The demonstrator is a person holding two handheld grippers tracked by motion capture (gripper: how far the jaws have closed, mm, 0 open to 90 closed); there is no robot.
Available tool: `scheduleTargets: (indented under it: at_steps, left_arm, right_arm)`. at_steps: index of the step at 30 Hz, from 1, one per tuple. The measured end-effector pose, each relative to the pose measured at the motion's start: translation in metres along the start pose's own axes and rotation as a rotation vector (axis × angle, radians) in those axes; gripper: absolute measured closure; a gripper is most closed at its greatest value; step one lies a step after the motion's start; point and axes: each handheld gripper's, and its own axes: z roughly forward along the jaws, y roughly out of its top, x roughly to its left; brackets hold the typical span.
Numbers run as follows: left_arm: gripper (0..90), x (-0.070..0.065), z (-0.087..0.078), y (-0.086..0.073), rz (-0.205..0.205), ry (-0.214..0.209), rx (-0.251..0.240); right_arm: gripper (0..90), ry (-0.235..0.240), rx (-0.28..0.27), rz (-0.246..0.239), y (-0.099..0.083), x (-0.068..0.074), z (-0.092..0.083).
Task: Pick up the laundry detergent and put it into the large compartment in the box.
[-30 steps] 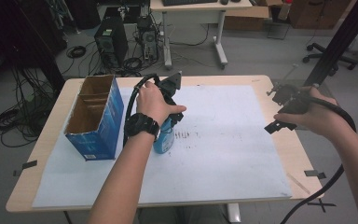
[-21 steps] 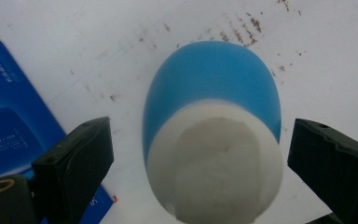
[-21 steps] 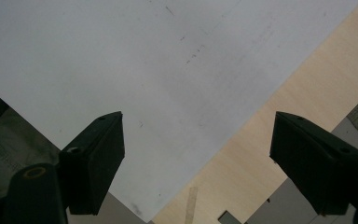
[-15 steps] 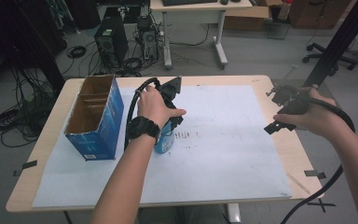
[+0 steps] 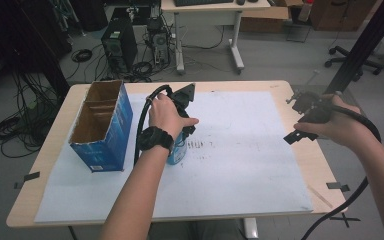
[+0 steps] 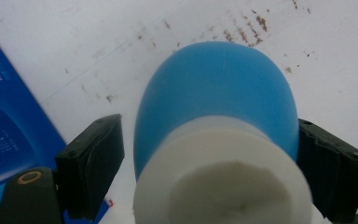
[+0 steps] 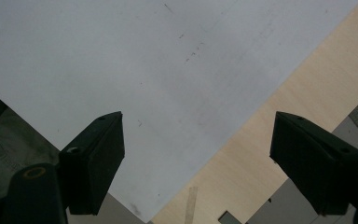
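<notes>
Since the earlier frames, the left gripper (image 5: 184, 131) has shifted only slightly over the blue bottle (image 5: 177, 152), and its jaws have just been closing with the bottle between them; the right gripper (image 5: 296, 127) has kept its place at the right edge of the table (image 5: 50, 150). In the left gripper view, the bottle's blue body (image 6: 216, 88) and white cap end fill the space between the two black jaws: the right pad appears to touch the bottle's side, while a thin strip of white sheet shows between the left pad and the bottle, so a full clamp cannot be confirmed. In the high view the bottle stands on the white sheet (image 5: 240, 165), left of centre, just right of the open blue carton (image 5: 102, 132) and close to it without clear contact; the person's left hand (image 5: 166, 114) covers the bottle's top. The carton stands upright at the left side of the sheet, its open top showing cardboard dividers. The right gripper, seen in its own view (image 7: 198, 161), has its jaws wide apart with nothing between them, above the sheet's corner and the bare wooden table edge. A grey smudge of marks lies on the sheet just right of the bottle.
</notes>
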Motion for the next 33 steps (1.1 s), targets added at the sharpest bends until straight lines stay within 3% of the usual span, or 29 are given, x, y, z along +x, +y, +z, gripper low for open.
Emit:
scheduleTargets:
  at_steps: [17, 33]
  left_arm:
    - [35.4, 0.0012, 0.0049, 0.0007, -0.007, -0.023, 0.015]
    - [37.3, 0.0026, 0.0033, 0.0022, -0.013, -0.048, 0.028]
  right_arm:
    - [17.6, 0.001, 0.002, -0.003, -0.0008, 0.0004, 0.0001]
    - [17.6, 0.000, 0.002, -0.003, -0.0008, -0.0001, -0.0004]
